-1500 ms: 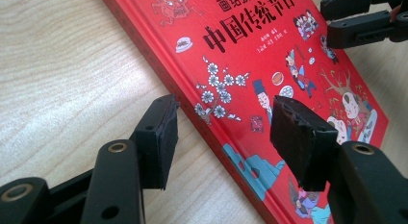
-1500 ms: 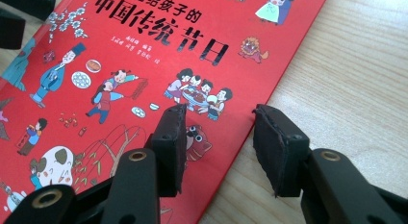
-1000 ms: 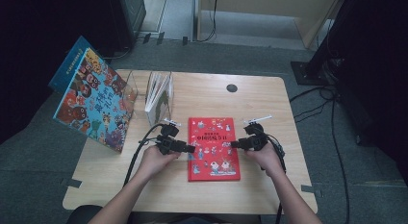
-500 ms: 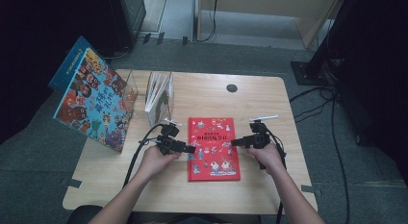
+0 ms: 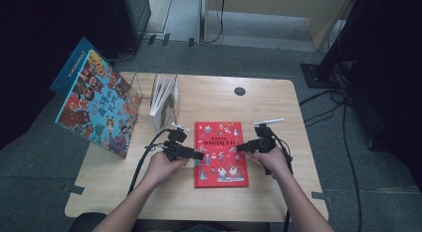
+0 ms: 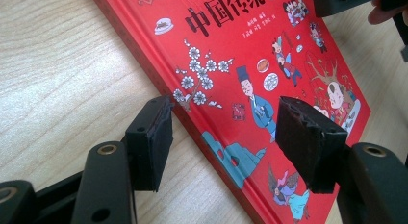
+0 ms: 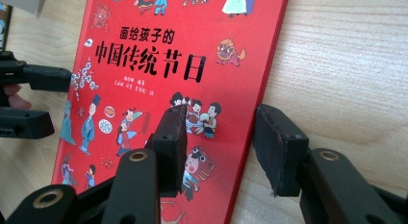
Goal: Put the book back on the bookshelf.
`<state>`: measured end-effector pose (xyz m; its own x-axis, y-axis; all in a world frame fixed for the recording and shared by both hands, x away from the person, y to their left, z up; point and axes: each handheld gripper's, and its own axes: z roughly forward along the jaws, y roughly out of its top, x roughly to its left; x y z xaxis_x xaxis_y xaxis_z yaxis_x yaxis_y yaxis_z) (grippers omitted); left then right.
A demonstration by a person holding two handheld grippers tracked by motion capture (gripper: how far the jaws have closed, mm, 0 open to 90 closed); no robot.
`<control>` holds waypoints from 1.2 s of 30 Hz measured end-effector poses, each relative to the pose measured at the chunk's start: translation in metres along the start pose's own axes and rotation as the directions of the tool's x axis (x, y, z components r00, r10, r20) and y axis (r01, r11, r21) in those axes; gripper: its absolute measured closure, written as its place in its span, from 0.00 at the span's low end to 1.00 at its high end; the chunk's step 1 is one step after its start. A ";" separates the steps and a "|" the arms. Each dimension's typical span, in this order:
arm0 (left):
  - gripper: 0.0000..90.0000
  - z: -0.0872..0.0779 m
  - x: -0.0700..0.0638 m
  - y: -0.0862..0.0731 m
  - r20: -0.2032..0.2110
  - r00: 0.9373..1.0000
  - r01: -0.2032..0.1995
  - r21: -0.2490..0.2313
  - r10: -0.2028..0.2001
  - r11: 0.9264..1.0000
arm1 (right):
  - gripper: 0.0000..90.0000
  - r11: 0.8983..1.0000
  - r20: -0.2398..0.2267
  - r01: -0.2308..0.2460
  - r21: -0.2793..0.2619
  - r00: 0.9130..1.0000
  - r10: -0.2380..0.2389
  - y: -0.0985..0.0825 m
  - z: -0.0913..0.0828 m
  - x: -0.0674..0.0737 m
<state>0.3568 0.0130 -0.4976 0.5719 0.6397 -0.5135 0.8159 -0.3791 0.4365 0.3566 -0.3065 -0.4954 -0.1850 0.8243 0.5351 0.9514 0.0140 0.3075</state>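
The red hardcover picture book (image 5: 220,153) lies flat and closed near the front edge of the light wooden table (image 5: 278,197), about midway between its left and right edges. Compared with a second ago, we see the right gripper (image 5: 244,147) drawn in from just off the book's right edge to that edge itself; half a second ago it was already there. Its jaws have narrowed a little on the way, yet they stand apart, straddling the edge with one pad (image 7: 172,137) over the cover and the other over bare wood, pressing nothing. The left gripper (image 5: 197,155) has kept its place at the book's left edge, jaws likewise parted across it, holding nothing. We judge that both sides are now lined up for a two-handed grasp, so closing on the edges looks like the next step.

We count one red book lying flat, one large colourful picture book (image 5: 94,106) leaning at the table's left edge, one white book (image 5: 164,100) standing in a clear holder toward the far left corner, two grippers and two hands.
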 end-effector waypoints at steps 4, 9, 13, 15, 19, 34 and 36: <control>0.44 0.000 -0.001 0.000 -0.005 1.000 0.003 -0.002 -0.003 1.000 | 0.62 1.000 0.011 -0.010 0.007 1.000 0.010 0.001 0.001 0.002; 0.43 0.001 -0.003 -0.001 -0.017 1.000 0.007 -0.006 -0.007 1.000 | 0.62 0.999 0.025 -0.027 0.022 0.999 0.027 0.004 0.000 0.004; 0.43 0.001 -0.004 -0.001 -0.020 1.000 0.008 -0.009 -0.009 1.000 | 0.62 0.999 0.044 -0.026 0.032 0.999 0.024 0.005 0.000 0.008; 0.43 0.001 -0.004 -0.001 -0.021 1.000 0.010 -0.010 -0.011 1.000 | 0.62 0.999 0.058 -0.015 0.037 0.998 0.012 0.006 -0.001 0.010; 0.42 0.001 -0.004 -0.001 -0.012 1.000 0.010 -0.006 -0.010 1.000 | 0.62 1.000 0.060 -0.006 0.025 0.998 0.004 0.009 -0.008 0.017; 0.38 0.002 -0.004 -0.001 0.004 1.000 0.030 -0.012 -0.030 0.999 | 0.66 0.991 0.105 0.119 0.060 0.987 -0.125 0.029 -0.046 0.068; 0.37 0.002 -0.004 -0.001 0.004 0.999 0.033 -0.013 -0.033 0.999 | 0.68 0.990 0.088 0.131 0.057 0.987 -0.136 0.033 -0.050 0.076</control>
<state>0.3541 0.0098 -0.4971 0.5448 0.6494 -0.5305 0.8334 -0.3492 0.4284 0.3613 -0.2716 -0.4047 -0.2903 0.8613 0.4169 0.9313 0.1543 0.3299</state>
